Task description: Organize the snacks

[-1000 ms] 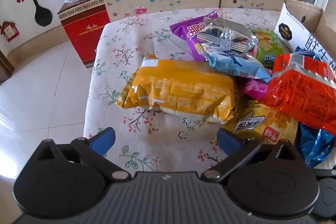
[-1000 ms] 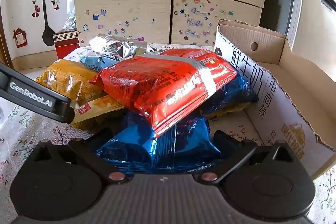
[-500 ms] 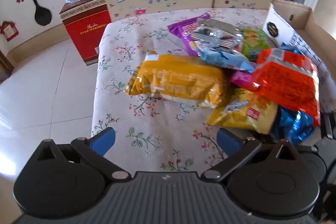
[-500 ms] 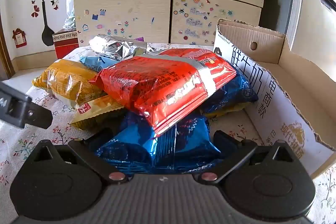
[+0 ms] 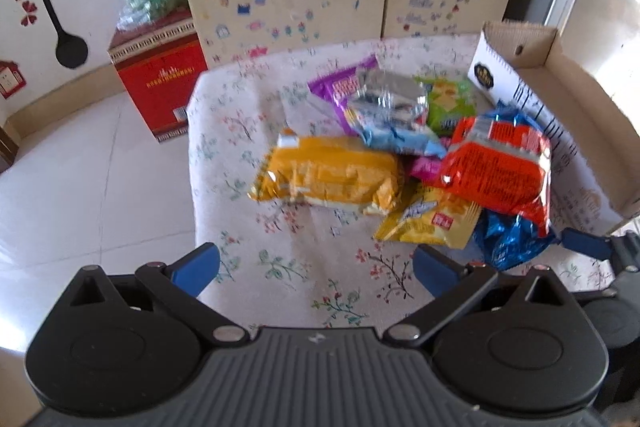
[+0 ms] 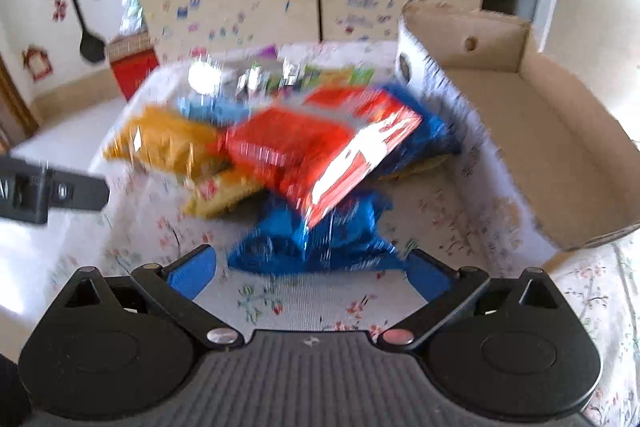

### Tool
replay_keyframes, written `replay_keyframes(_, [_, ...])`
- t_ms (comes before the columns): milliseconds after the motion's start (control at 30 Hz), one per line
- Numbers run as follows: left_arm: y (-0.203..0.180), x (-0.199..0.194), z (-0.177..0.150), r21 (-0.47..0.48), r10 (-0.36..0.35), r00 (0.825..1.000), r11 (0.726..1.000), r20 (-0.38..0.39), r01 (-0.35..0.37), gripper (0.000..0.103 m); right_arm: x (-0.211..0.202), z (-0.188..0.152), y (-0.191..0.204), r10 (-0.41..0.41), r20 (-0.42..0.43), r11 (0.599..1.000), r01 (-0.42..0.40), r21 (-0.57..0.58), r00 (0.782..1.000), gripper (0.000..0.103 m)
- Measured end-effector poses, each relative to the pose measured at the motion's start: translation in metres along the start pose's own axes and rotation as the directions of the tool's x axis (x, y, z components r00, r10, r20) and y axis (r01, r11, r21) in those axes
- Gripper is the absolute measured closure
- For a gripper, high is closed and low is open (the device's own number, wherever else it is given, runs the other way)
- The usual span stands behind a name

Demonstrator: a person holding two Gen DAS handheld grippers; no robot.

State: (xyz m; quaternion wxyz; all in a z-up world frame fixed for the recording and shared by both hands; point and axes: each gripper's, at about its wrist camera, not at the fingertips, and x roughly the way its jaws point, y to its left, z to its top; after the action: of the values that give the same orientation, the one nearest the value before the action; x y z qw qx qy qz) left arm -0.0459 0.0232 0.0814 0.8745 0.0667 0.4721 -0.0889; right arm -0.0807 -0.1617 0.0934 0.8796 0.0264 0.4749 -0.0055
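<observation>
Hovering grippers, snack pile beside open carton

Both grippers hang above the flower-print tablecloth (image 5: 240,131), neither touching a packet. Left gripper (image 5: 316,265): blue-padded fingers spread wide, nothing between them, bare cloth below. Right gripper (image 6: 310,273): fingers likewise spread wide and empty, the crumpled blue foil bag (image 6: 316,241) lying just ahead of the tips; right wrist view is motion-blurred, so contact with the bag cannot be told.

Snacks sit heaped mid-table. Long yellow-orange plastic packet (image 5: 328,179) lies at the pile's left edge, flat on the cloth. Small yellow waffle packet (image 5: 432,219) lies beside it, partly under the shiny red-orange foil bag (image 5: 496,171), which rests on top of the blue foil bag. Behind them: silver-and-light-blue wrapper (image 5: 392,115) stacked over a purple packet (image 5: 340,83), a green packet (image 5: 448,103) to its right, and a pink wrapper (image 5: 426,167) peeking out under the pile.

Open shallow cardboard carton with white printed outer wall (image 5: 536,67) stands at the table's right, the pile touching its wall; what shows of its inside looks bare. Red gift box (image 5: 160,87) stands on the white tile floor off the table's left.
</observation>
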Motion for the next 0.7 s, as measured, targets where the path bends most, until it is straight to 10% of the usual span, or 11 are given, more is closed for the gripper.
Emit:
replay_keyframes(433, [0.001,-0.049,0.028,0.102,0.018,0.996,0.994,0.085,-0.027,0.001,-0.056,0.039,-0.002,-0.015,0.158,0.995,0.03,-0.093,0.987,0.0])
replay_keyframes(700, [-0.003,-0.03,0.029,0.071,0.036,0.997,0.997,0.061,-0.041,0.001,-0.038,0.052,0.002,-0.049,0.052,0.99,0.055,-0.128,0.997,0.0])
